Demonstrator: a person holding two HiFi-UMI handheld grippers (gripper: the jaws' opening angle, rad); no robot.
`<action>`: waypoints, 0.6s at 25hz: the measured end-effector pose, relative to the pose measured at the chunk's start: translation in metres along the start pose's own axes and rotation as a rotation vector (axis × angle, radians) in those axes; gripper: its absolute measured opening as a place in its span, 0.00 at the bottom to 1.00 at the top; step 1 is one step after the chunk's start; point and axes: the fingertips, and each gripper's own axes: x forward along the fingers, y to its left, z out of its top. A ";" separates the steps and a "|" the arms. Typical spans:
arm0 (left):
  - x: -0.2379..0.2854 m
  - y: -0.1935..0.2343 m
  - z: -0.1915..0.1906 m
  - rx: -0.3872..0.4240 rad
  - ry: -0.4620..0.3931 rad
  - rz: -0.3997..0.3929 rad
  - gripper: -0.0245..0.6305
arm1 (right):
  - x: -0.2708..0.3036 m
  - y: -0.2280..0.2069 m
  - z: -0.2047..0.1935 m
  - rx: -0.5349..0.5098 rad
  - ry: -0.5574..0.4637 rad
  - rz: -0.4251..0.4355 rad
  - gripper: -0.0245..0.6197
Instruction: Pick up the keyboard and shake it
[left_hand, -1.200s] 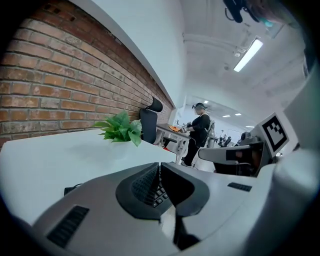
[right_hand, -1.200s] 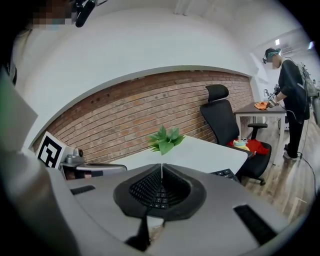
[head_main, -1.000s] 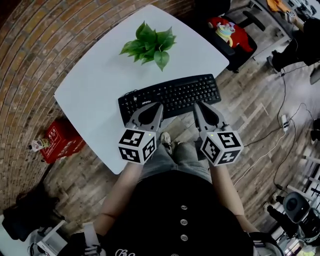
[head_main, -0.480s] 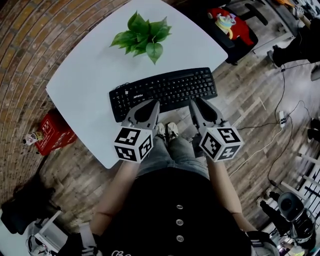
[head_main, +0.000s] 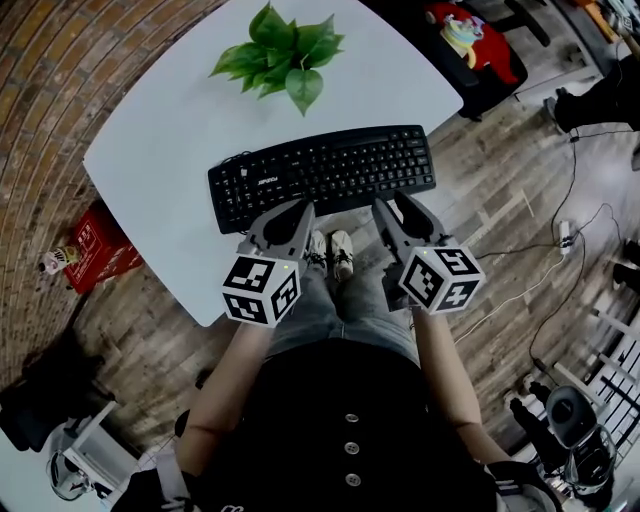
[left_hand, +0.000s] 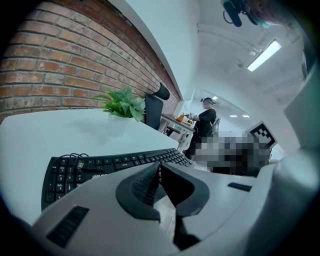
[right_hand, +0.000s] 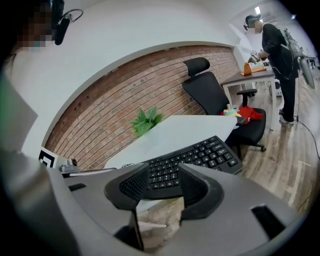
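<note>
A black keyboard (head_main: 325, 172) lies flat along the near edge of the white table (head_main: 150, 150), its cable coiled on its left end. My left gripper (head_main: 303, 207) hovers just before the keyboard's near left part, jaws shut and empty. In the left gripper view the keyboard (left_hand: 100, 167) stretches beyond the closed tips (left_hand: 159, 167). My right gripper (head_main: 393, 203) sits before the keyboard's near right part. Its jaws have just been opening and stand apart with nothing between them. In the right gripper view the keyboard (right_hand: 200, 156) shows through the gap of the gripper (right_hand: 164, 175).
A potted green plant (head_main: 283, 55) stands behind the keyboard on the table. A red box (head_main: 95, 250) lies on the floor at the left. A black chair with toys (head_main: 470, 45) stands at the far right, cables (head_main: 560, 245) run over the wooden floor, and a person (right_hand: 277, 55) stands at a desk.
Both grippers have sunk slightly toward the keyboard's near edge. The right gripper's jaws, closed a second ago, now stand apart. The left jaws stay closed.
</note>
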 end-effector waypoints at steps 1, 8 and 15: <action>0.001 0.000 -0.003 -0.003 0.006 0.003 0.07 | 0.000 -0.005 -0.005 0.019 0.011 -0.002 0.33; 0.005 0.006 -0.023 -0.009 0.031 0.022 0.07 | 0.002 -0.036 -0.034 0.160 0.063 -0.003 0.38; 0.012 0.005 -0.044 -0.022 0.077 0.009 0.07 | 0.015 -0.069 -0.045 0.422 -0.015 -0.001 0.42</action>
